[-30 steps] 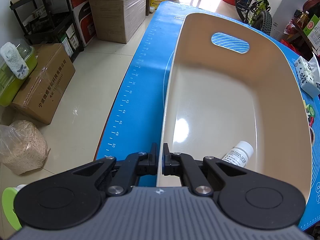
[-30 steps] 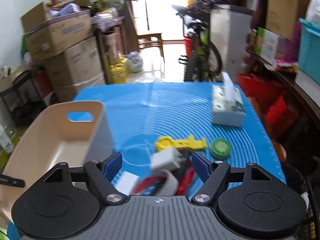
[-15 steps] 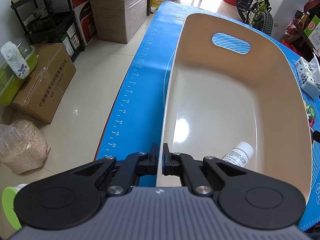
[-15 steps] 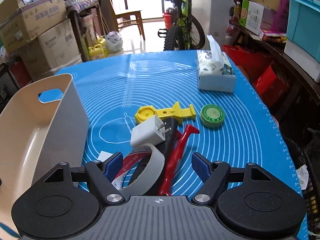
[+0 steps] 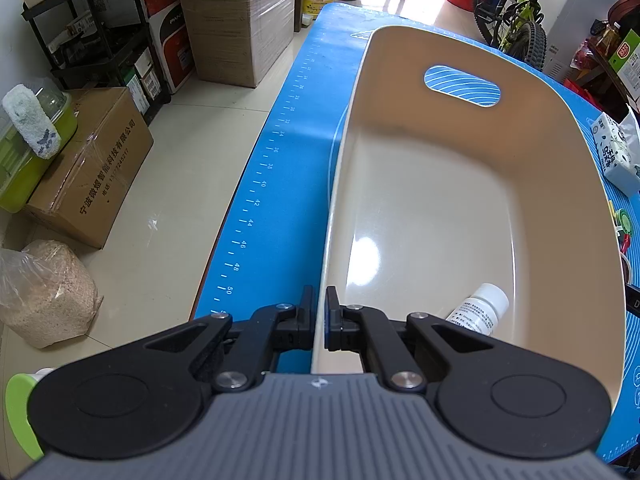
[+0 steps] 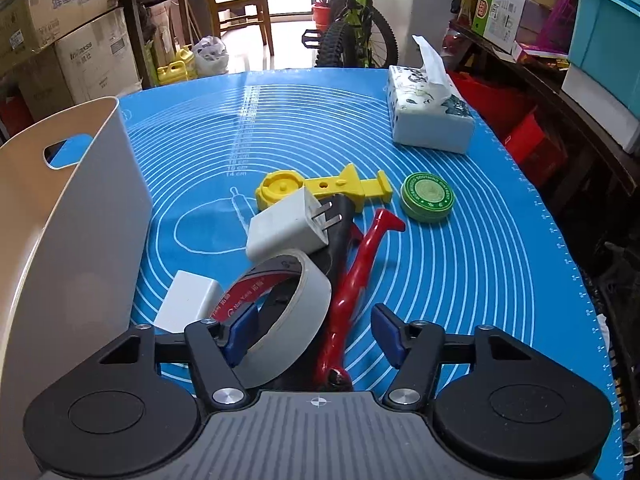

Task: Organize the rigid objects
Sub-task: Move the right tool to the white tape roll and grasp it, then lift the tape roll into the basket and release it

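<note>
My left gripper (image 5: 319, 316) is shut on the near rim of the beige bin (image 5: 440, 208), which holds a small white bottle (image 5: 480, 312). My right gripper (image 6: 314, 332) hangs low over a pile on the blue mat (image 6: 460, 264), its jaws closing. The left pad (image 6: 240, 330) sits in the hole of the grey tape roll (image 6: 296, 308). The right pad (image 6: 386, 332) stands clear of the red-handled tool (image 6: 360, 264). Beyond them lie a white charger plug (image 6: 286, 228), a yellow plastic tool (image 6: 320, 188), a green tin (image 6: 427, 197) and a small white block (image 6: 188, 300).
The bin's outer wall (image 6: 80, 240) stands just left of the pile. A tissue box (image 6: 428, 120) sits at the mat's far right. Cardboard boxes (image 5: 92, 168), a bag of grain (image 5: 48, 292) and a bicycle (image 6: 356, 36) surround the table.
The right gripper has come down closer to the pile and its jaws have narrowed around the tape roll and red tool. The left gripper and bin have not moved.
</note>
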The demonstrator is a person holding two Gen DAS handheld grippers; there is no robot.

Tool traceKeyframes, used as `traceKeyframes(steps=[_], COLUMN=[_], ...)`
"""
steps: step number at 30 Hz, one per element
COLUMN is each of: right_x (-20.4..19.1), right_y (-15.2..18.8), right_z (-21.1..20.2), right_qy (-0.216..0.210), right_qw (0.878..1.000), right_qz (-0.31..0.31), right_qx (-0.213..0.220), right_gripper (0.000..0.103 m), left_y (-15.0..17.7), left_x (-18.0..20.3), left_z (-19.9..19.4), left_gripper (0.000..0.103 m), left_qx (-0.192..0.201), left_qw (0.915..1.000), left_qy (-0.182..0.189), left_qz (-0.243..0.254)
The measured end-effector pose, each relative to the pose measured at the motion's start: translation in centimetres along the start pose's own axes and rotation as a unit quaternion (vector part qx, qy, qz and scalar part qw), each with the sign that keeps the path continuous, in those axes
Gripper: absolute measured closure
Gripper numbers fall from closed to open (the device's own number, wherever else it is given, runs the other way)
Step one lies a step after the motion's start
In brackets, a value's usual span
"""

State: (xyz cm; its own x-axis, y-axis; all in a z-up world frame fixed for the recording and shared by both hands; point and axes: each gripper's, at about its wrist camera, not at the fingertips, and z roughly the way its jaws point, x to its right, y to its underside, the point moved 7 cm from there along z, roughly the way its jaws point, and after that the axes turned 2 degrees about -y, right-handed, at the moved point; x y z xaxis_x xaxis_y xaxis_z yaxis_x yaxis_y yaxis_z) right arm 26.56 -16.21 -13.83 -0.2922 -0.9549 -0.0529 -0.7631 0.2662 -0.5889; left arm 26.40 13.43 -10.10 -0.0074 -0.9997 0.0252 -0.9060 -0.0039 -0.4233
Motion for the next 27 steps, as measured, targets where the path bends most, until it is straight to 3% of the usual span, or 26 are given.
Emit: traceKeyframes(steps=[4, 16, 18, 27], right_x=[-0.3, -0.2, -0.1, -0.1], right_y=[0.2, 0.7, 0.7, 0.4], right_z=[-0.1, -1.1, -1.3, -2.2], right_qy=[-0.003, -0.017, -0.026, -0.029], right_qw=[1.000, 1.000, 0.999, 0.999], right_qz=[-0.011, 0.000, 0.011, 0.011], right_qx=[0.007, 0.020, 0.023, 0.044], right_gripper=[0.037, 0.059, 0.074, 0.077], left_y=[0.0, 0.0, 0.0, -0.1], left_x=[0.0, -0.1, -0.2, -0.1], left_z=[0.0, 0.0, 0.0, 0.0], left_gripper=[0.098, 0.097, 0.097, 0.095], left_qx=[0.000, 0.000, 0.000, 0.000], left_qw=[1.0000, 1.0000, 1.0000, 1.0000], left_qy=[0.000, -0.003, -0.004, -0.006], left_qz=[0.000, 0.001, 0.002, 0.000])
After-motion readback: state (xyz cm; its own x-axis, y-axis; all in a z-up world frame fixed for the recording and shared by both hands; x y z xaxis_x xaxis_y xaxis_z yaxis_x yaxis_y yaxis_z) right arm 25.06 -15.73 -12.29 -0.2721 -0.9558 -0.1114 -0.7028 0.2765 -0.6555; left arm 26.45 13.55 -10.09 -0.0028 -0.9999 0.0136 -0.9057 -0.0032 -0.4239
